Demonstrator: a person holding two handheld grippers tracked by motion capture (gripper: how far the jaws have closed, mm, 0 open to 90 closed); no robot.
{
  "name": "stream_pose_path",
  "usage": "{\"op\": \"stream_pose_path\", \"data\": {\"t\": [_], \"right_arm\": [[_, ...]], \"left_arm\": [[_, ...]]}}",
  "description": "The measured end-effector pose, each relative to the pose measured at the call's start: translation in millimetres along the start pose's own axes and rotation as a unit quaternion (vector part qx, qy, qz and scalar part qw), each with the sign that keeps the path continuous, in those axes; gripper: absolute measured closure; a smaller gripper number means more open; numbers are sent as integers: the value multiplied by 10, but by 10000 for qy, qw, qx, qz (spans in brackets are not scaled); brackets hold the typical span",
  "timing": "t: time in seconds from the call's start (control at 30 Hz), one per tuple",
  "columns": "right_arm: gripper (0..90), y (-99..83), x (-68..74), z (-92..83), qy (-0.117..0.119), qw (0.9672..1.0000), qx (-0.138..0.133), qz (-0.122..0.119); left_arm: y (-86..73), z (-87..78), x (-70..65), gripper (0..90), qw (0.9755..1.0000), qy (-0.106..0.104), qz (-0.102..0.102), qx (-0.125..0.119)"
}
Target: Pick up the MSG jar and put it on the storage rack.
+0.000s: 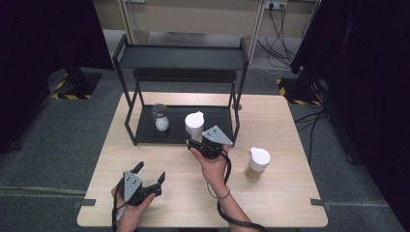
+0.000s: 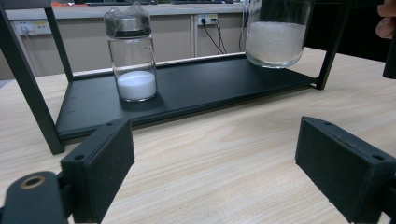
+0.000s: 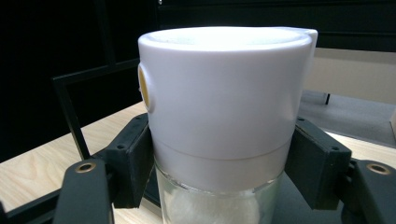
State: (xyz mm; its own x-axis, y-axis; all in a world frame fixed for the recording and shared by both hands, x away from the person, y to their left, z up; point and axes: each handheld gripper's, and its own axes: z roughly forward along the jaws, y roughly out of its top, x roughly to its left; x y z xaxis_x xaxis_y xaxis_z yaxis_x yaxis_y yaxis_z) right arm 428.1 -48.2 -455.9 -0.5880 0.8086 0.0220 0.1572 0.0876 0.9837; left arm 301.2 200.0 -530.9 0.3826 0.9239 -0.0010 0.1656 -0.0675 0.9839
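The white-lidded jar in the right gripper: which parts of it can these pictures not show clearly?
- Jar base, right gripper view: cut off by the bottom edge.
- Jar lid, left gripper view: cut off by the top edge.
- Jar body, high view: hidden under its lid and behind the right gripper.

White-lidded jar [image 3: 224, 121] of white grains, black rack [image 1: 183, 58], pale woodgrain table [image 1: 270, 193].

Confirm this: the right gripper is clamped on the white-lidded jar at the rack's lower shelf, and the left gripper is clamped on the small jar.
Wrong about the left gripper: it rests open on the table, holding nothing, as the left gripper view shows, with the small jar standing alone on the rack's lower shelf. The right gripper does clamp the white-lidded jar.
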Motion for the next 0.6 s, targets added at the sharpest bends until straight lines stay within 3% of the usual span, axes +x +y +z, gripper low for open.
{"op": "stream_pose_path", "data": {"t": [0.6], "right_arm": [[308, 27, -25, 129, -55, 10000, 59, 15]], "left_arm": [[-1, -2, 2, 114, 10000, -11, -10, -8]]}}
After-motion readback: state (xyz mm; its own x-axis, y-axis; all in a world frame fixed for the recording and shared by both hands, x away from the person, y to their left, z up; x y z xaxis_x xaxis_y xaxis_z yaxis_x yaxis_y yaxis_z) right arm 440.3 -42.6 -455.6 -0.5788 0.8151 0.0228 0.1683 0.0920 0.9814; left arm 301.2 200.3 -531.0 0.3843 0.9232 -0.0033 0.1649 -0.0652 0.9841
